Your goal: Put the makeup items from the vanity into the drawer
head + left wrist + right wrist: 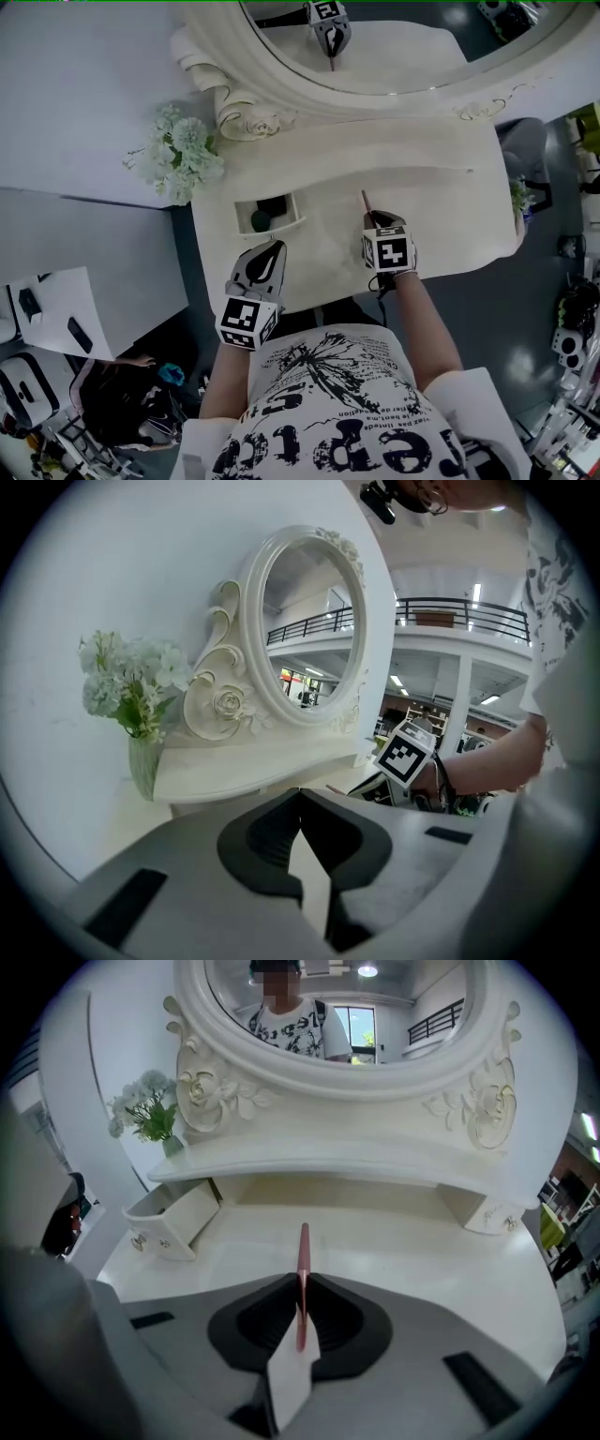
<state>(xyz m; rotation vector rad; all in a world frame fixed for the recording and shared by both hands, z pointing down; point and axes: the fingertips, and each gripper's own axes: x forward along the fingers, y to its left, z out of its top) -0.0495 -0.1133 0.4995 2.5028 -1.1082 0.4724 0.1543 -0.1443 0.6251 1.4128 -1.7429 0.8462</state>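
A thin red makeup pencil [366,201] sticks out ahead of my right gripper [376,218], low over the front of the white vanity top [441,225]. In the right gripper view the gripper [302,1283] is shut on the pencil [304,1246], whose tip points toward the mirror. The small drawer [272,228] stands pulled out at the left with dark items [266,213] inside; it also shows in the right gripper view [176,1220]. My left gripper [272,247] hovers just in front of the drawer, shut [300,795] with nothing in it.
An oval mirror [394,56] with a carved frame rises at the back above a raised shelf [328,1168]. A vase of white flowers [178,150] stands at the left end. Bags and equipment [56,375] crowd the floor beside the vanity.
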